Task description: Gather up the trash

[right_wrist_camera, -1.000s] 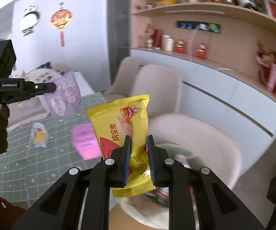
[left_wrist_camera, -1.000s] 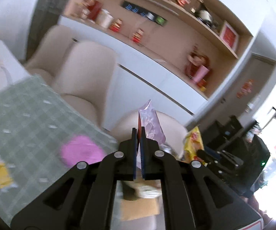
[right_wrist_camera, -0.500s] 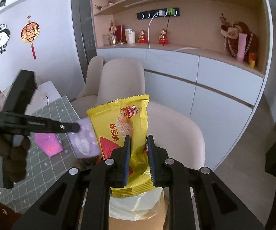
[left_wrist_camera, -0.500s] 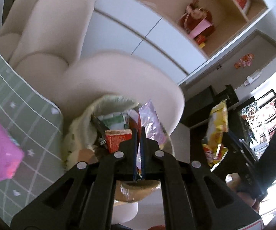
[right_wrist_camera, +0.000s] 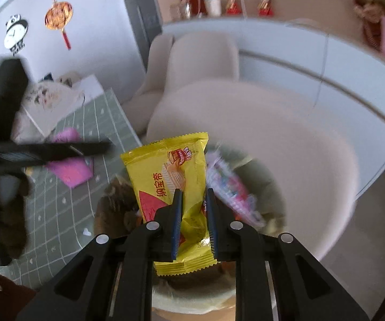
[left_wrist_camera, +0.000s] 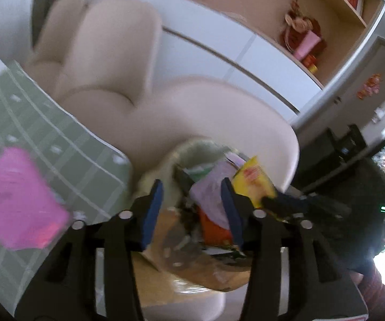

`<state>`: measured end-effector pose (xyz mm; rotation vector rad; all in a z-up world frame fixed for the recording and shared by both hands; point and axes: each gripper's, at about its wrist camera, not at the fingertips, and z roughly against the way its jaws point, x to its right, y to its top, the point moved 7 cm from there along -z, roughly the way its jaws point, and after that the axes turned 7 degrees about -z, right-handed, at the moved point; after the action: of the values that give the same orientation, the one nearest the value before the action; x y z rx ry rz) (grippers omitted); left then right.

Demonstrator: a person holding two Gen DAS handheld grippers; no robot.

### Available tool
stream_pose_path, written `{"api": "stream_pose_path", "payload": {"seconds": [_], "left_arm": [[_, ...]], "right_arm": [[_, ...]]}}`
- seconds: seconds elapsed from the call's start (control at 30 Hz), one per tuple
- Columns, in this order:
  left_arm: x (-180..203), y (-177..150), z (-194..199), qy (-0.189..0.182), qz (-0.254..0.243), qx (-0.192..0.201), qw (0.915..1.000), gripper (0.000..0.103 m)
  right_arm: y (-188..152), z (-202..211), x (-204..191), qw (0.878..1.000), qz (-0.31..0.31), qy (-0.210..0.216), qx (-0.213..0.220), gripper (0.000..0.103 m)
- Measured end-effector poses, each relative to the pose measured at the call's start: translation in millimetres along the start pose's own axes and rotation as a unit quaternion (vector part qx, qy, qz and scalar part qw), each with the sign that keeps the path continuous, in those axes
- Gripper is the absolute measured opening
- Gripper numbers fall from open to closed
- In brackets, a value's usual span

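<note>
In the left wrist view, the left hand-held gripper (left_wrist_camera: 192,200) fills the lower centre, its jaws opening with blue pads spread apart. A pale purple wrapper (left_wrist_camera: 214,187) shows between them, free of the pads, over the trash bin (left_wrist_camera: 155,176) just below. The bin is lined with a light bag and holds mixed wrappers, one of them orange.

In the right wrist view, the right hand-held gripper (right_wrist_camera: 193,214) sits lower centre, pinching a yellow snack packet (right_wrist_camera: 168,171) upright above the same bin. A pink packet (right_wrist_camera: 69,165) lies on the green checked surface (right_wrist_camera: 58,214) at left.
</note>
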<state>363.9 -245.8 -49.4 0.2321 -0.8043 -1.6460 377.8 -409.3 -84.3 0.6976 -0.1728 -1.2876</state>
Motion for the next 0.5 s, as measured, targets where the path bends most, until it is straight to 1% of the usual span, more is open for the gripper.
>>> {"api": "stream_pose_path", "payload": {"seconds": [0.07,0.1,0.13,0.17,0.2,0.27,0.3,0.37,0.4,0.47,0.5], "left_arm": [[-9,-4,23,0.045,-0.003,0.028,0.9986,0.054],[-11,-5,30,0.060,-0.002,0.036,0.9976,0.056],[-12,-8,35,0.071,0.001,0.041,0.9966,0.057],[-15,-14,44,0.085,0.006,0.048,0.9952,0.060],[-18,-20,50,0.095,0.010,0.051,0.9942,0.067],[-25,-35,61,0.120,0.018,0.051,0.9913,0.077],[-29,-43,66,0.134,0.022,0.048,0.9896,0.078],[-38,-58,74,0.154,0.032,0.045,0.9865,0.078],[-42,-66,79,0.160,0.038,0.044,0.9854,0.078],[-51,-80,88,0.165,0.048,0.042,0.9842,0.078],[-55,-86,92,0.168,0.049,0.042,0.9838,0.078]], "right_arm": [[-7,-28,2,0.999,0.008,-0.010,-0.033,0.019],[-9,-37,3,0.999,0.015,-0.020,-0.043,0.019],[-11,-42,3,0.998,0.021,-0.022,-0.048,0.019],[-12,-47,3,0.998,0.025,-0.022,-0.054,0.019],[-12,-51,4,0.998,0.027,-0.022,-0.061,0.020],[-12,-55,4,0.997,0.034,-0.023,-0.066,0.020],[-12,-57,5,0.997,0.036,-0.024,-0.067,0.020],[-14,-54,4,0.998,0.031,-0.018,-0.060,0.020],[-13,-48,2,0.999,0.023,-0.010,-0.047,0.021],[-11,-35,0,1.000,0.007,-0.004,-0.022,0.026],[-10,-27,-1,1.000,-0.001,-0.006,-0.006,0.032]]}}
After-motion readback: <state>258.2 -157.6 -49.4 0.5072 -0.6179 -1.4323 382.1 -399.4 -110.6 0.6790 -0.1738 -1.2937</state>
